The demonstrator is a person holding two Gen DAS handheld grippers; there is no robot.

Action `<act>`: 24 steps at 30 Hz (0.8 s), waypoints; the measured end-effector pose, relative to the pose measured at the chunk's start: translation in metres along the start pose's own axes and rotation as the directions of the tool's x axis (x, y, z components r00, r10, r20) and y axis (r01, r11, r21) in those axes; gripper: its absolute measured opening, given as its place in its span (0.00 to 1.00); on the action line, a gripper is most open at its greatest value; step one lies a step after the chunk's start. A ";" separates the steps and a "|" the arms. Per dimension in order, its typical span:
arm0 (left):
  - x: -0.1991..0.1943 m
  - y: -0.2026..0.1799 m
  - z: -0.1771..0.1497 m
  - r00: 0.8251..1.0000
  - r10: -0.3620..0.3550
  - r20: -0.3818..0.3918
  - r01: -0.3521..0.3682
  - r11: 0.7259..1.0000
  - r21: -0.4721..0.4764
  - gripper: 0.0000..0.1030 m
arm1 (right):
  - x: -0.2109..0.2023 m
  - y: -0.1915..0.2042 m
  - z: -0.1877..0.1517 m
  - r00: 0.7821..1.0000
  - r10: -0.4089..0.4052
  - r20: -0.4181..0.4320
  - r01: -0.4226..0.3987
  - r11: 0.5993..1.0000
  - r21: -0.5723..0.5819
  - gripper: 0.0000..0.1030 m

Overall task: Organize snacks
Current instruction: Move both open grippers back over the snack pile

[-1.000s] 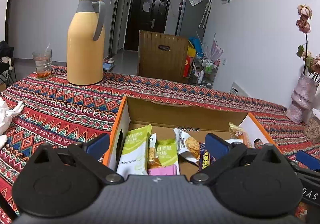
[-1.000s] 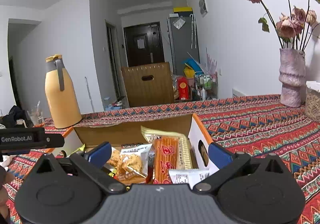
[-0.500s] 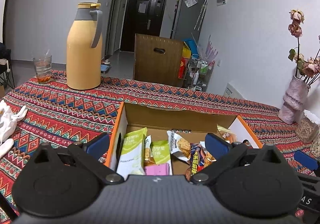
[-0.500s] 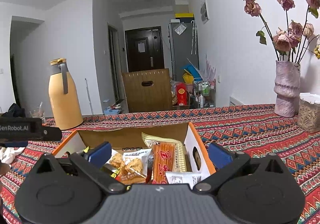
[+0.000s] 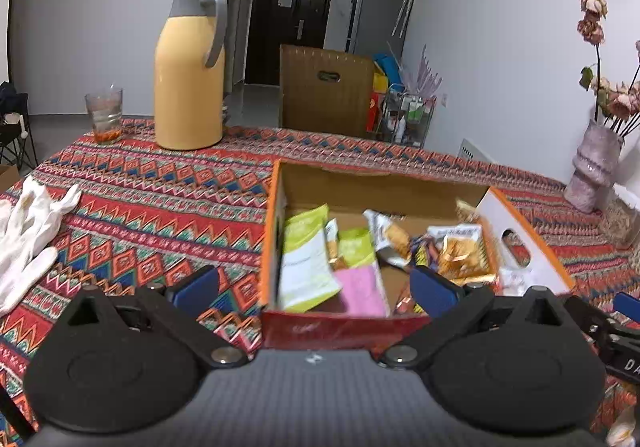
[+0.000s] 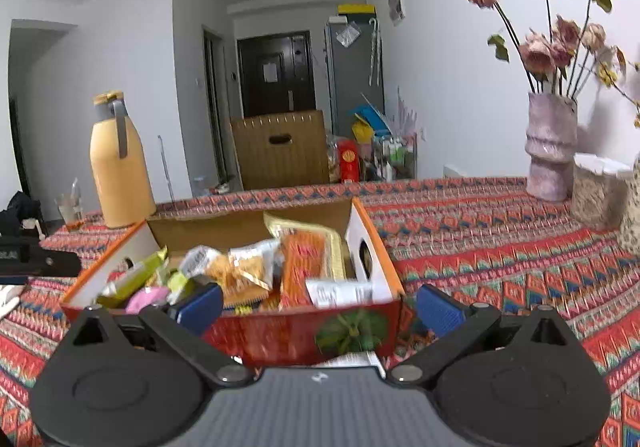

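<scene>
Yellow thermos (image 5: pixel 188 71) beside glass (image 5: pixel 104 113); white gloves (image 5: pixel 28 231); vase (image 6: pixel 550 145).

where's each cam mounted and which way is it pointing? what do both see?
Left wrist: on left gripper, facing the snack box from its left-front; own open fingers show.
Right wrist: on right gripper, facing the box's right-front; own open fingers show.
Shared: box, yellow thermos, vase, patterned tablecloth.

Orange-rimmed box (image 5: pixel 273 223), zigzag red tablecloth (image 5: pixel 160 199), yellow flask (image 5: pixel 188 71)
</scene>
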State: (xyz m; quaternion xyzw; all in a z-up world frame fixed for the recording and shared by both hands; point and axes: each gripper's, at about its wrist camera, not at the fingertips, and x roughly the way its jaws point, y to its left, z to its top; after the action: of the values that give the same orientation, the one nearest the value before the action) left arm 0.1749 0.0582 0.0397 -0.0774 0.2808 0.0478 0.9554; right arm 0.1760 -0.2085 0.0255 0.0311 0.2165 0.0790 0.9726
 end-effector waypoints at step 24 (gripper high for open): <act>0.017 0.037 -0.042 0.999 -0.025 -0.035 0.024 0.999 -0.042 1.00 | 0.008 -0.008 -0.042 0.981 -0.103 -0.166 0.099 0.994 -0.036 1.00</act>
State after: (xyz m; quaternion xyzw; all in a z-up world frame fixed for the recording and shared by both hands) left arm 0.1623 0.0877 -0.0089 -0.1018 0.2956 0.0405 0.9490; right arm 0.1665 -0.2139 -0.0166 -0.0001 0.2975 0.0348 0.9541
